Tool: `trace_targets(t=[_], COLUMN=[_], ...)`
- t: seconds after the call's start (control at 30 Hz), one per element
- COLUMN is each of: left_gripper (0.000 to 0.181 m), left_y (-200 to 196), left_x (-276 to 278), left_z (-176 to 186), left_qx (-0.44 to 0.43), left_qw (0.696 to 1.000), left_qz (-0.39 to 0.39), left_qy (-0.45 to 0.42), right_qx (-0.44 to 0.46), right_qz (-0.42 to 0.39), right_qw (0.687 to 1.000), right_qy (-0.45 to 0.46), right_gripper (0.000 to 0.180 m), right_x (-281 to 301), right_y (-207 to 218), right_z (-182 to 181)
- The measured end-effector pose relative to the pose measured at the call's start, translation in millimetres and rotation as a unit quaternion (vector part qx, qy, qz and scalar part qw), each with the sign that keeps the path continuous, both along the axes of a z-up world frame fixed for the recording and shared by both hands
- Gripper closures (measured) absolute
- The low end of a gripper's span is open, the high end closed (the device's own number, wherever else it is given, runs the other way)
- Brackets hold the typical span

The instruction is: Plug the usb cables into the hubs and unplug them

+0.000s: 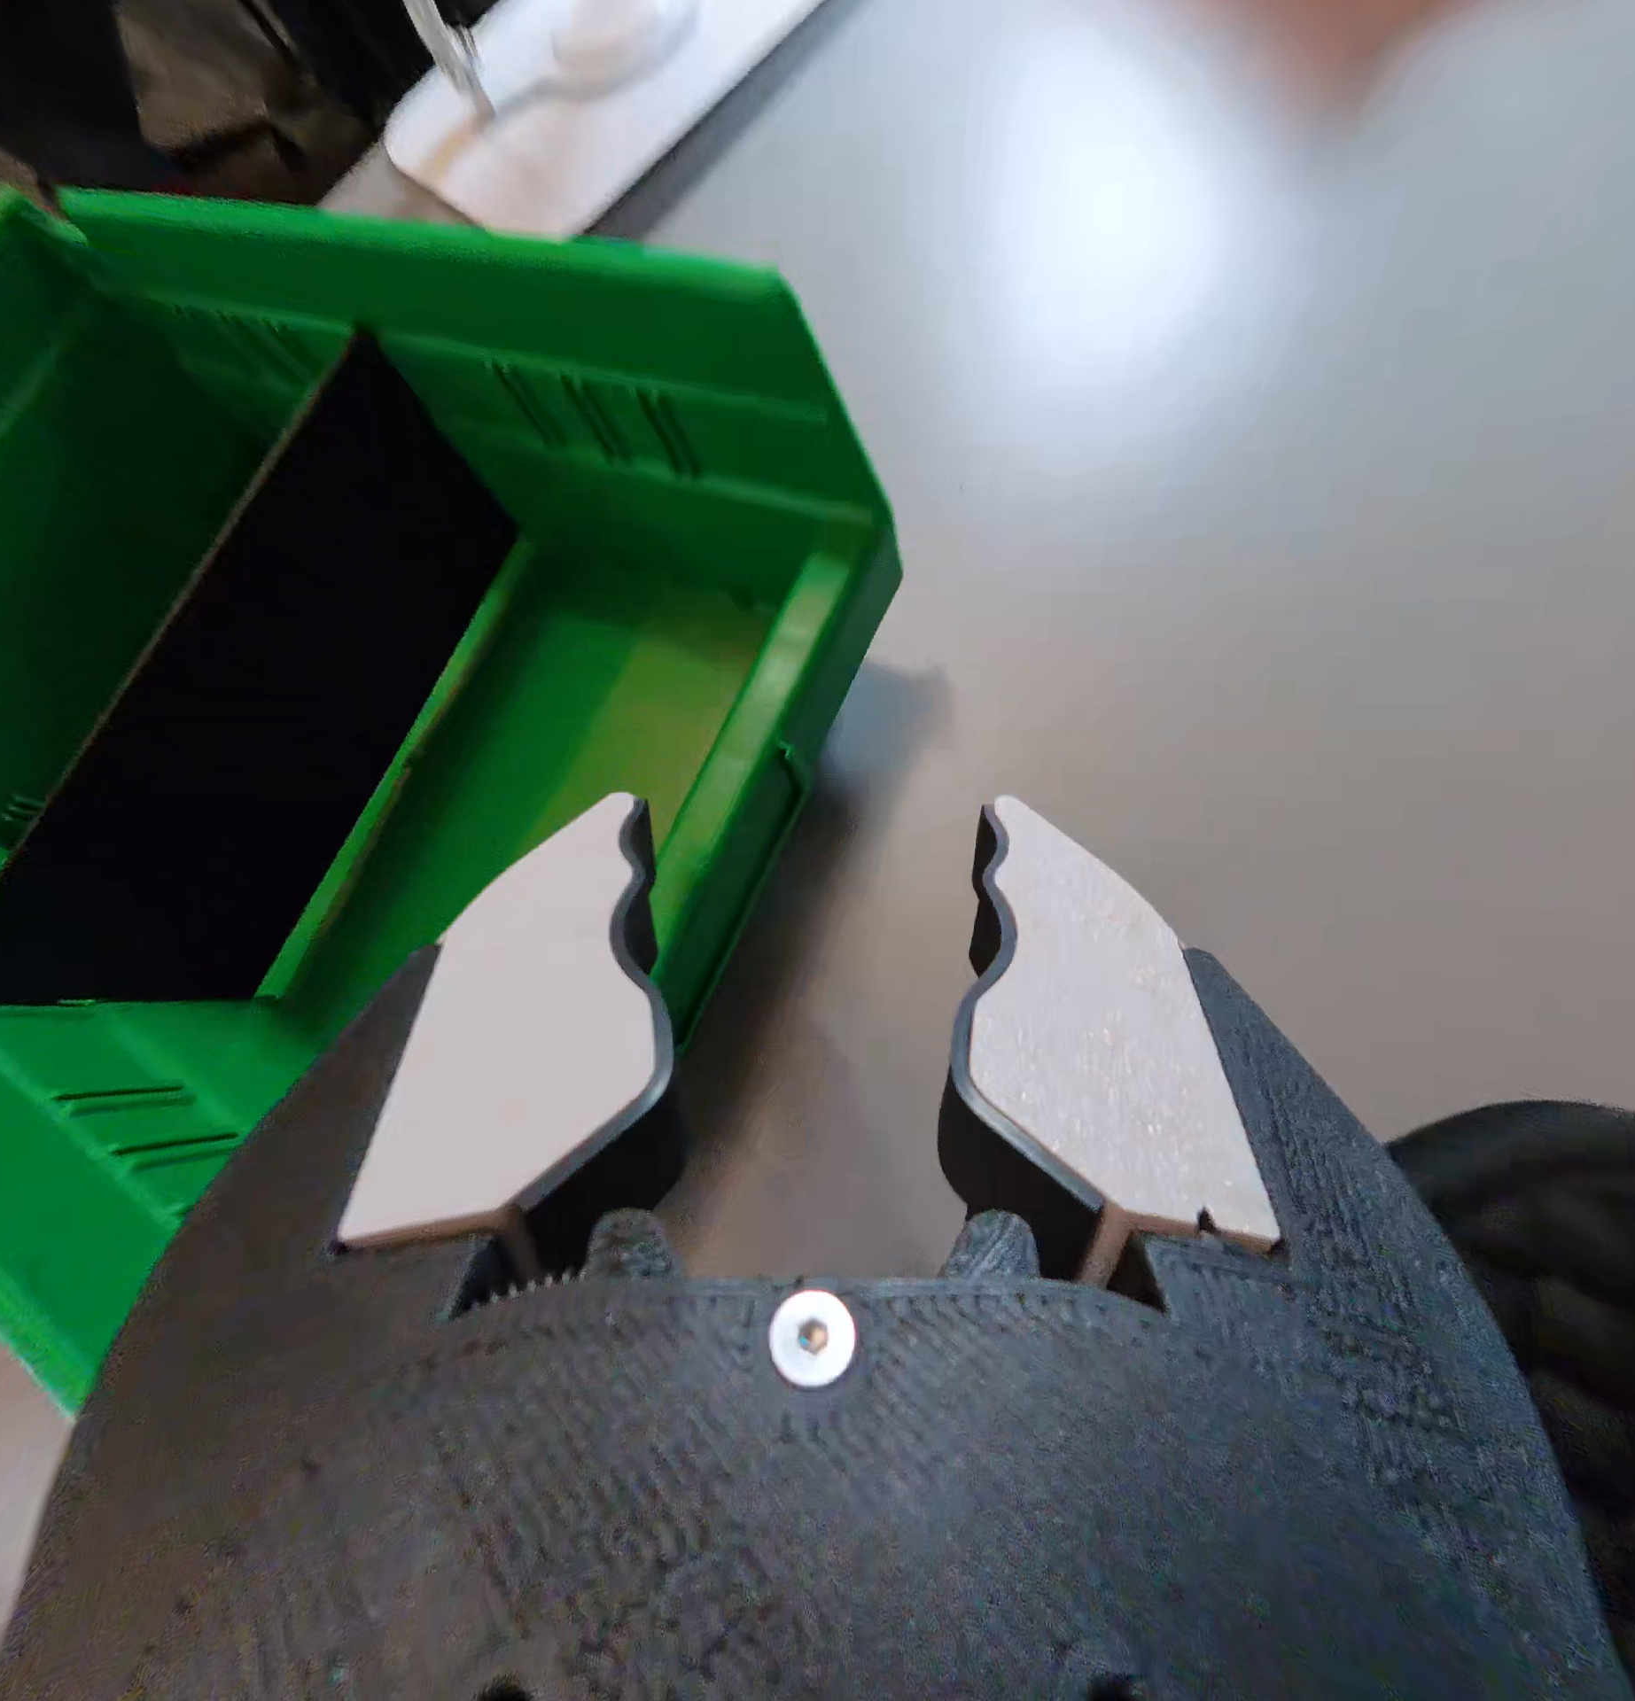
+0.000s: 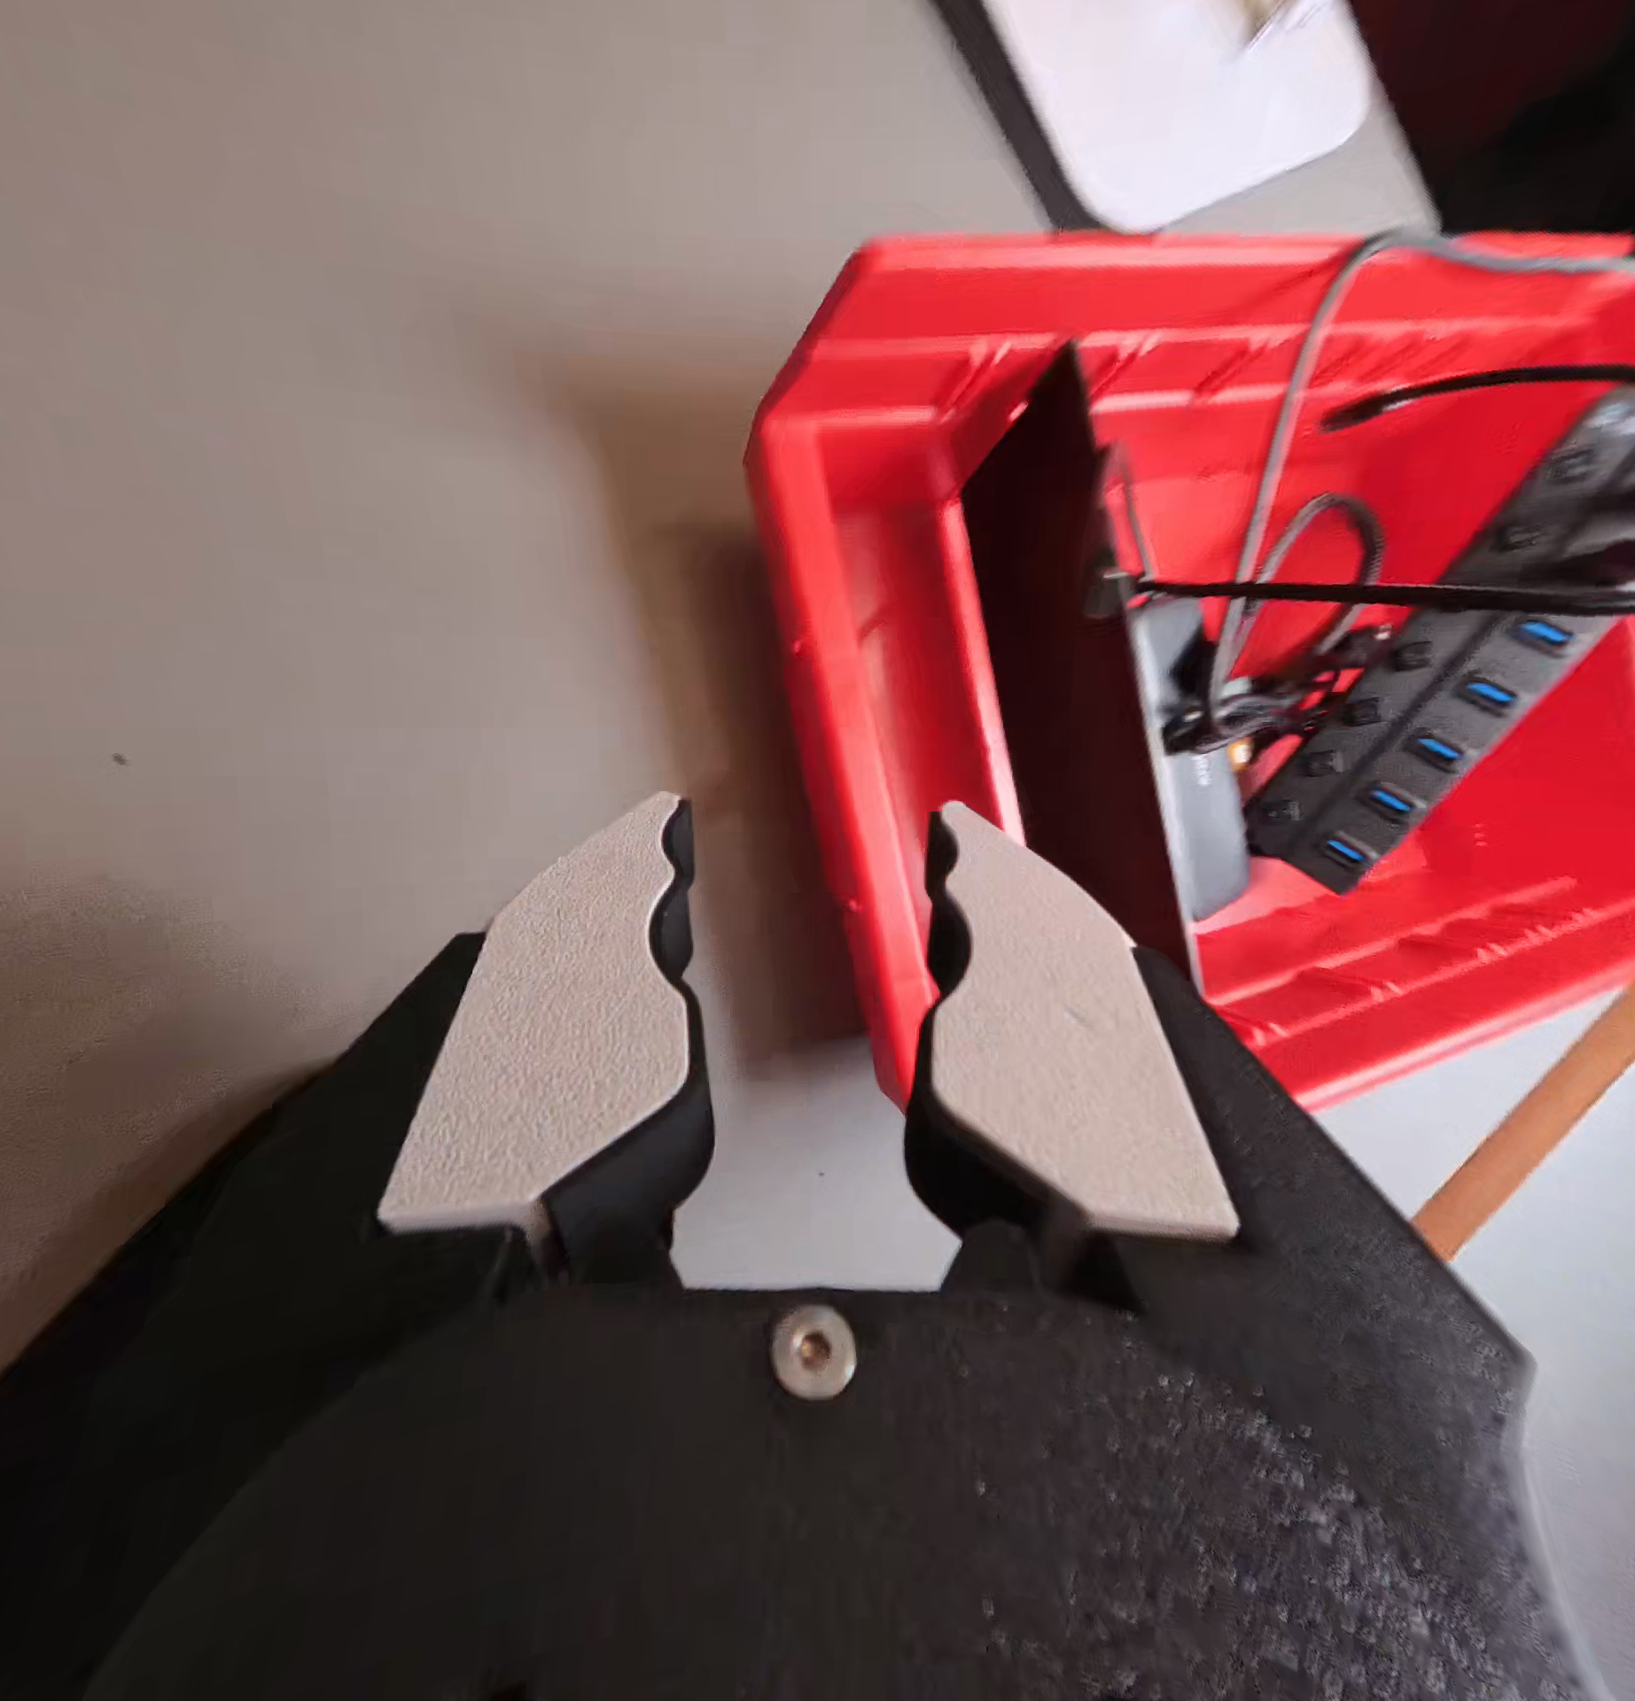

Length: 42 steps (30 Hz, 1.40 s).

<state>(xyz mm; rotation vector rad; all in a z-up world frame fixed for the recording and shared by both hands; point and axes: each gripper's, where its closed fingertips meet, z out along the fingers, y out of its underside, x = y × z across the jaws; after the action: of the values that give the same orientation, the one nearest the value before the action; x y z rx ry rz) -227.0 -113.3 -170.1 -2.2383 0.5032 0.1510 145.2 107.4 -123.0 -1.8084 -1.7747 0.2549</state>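
Looking ahead-right of our right gripper (image 2: 809,828), we see the long black USB hub with a row of blue ports (image 2: 1430,727) lying slanted inside the red plastic bin (image 2: 850,571). A second dark grey hub (image 2: 1195,782) sits beside it, against the black divider panel (image 2: 1062,644) that stands upright in the bin. Thin black and grey cables (image 2: 1292,460) loop over both hubs; whether any is plugged in, we cannot tell. Right gripper: fingers apart, moderate gap, nothing between them, above the grey tabletop (image 2: 289,414) just left of the red bin's corner.

Our left gripper (image 1: 813,819) is wide apart too, holding nothing. The green plastic bin (image 1: 611,442) lies ahead-left of it, its left finger (image 1: 519,994) overlapping the bin's near corner in view. A black divider (image 1: 270,663) stands in that bin. A white blurred object (image 1: 556,120) lies far ahead-left at the table edge.
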Motion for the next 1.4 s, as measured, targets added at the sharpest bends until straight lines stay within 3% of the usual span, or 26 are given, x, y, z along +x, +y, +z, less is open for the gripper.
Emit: trace_targets(t=[0.17, 0.3, 0.4, 0.77, 0.93, 1.03, 1.13, 1.2, 1.3, 1.4], left_gripper=[0.112, 0.145, 0.148, 0.149, 0.149, 0.146, 0.143, 0.139, 0.133, 0.124], left_y=[16, 31, 42, 64, 88, 90, 76, 60, 49, 54], left_x=[-24, -29, -17, 97, 127, 140, 166, 190, 220, 253], left_z=[-36, -45, -43, -41, -40, -32, 4, 28, 45, 37], left_qx=[-0.098, -0.108, -0.077, -0.021, -0.001, 0.028, 0.078, 0.087, 0.099, 0.082], left_qw=[0.986, 0.975, 0.971, 0.943, 0.927, 0.934, 0.960, 0.963, 0.958, 0.958], left_qz=[-0.005, -0.047, -0.075, -0.220, -0.275, -0.288, -0.265, -0.243, -0.202, -0.160], left_qy=[0.132, 0.188, 0.212, 0.247, 0.255, 0.210, 0.056, -0.077, -0.179, -0.223], right_qx=[0.051, 0.079, 0.092, 0.113, 0.164, 0.140, 0.119, 0.100, 0.086, 0.099], right_qz=[0.011, 0.042, 0.052, 0.169, 0.190, 0.183, 0.099, -0.020, -0.192, -0.276], right_qw=[0.990, 0.984, 0.983, 0.974, 0.965, 0.973, 0.976, 0.964, 0.927, 0.897], right_qy=[-0.128, -0.153, -0.152, -0.100, -0.074, 0.014, 0.156, 0.245, 0.309, 0.331], right_gripper=[0.127, 0.151, 0.152, 0.151, 0.149, 0.148, 0.145, 0.143, 0.128, 0.119], right_x=[-18, -39, -44, -45, -52, -57, -43, -13, 41, 65], right_y=[22, 34, 26, -105, -136, -161, -157, -128, -80, -62], right_z=[-71, -87, -86, -84, -79, -56, -3, 24, 26, 15])
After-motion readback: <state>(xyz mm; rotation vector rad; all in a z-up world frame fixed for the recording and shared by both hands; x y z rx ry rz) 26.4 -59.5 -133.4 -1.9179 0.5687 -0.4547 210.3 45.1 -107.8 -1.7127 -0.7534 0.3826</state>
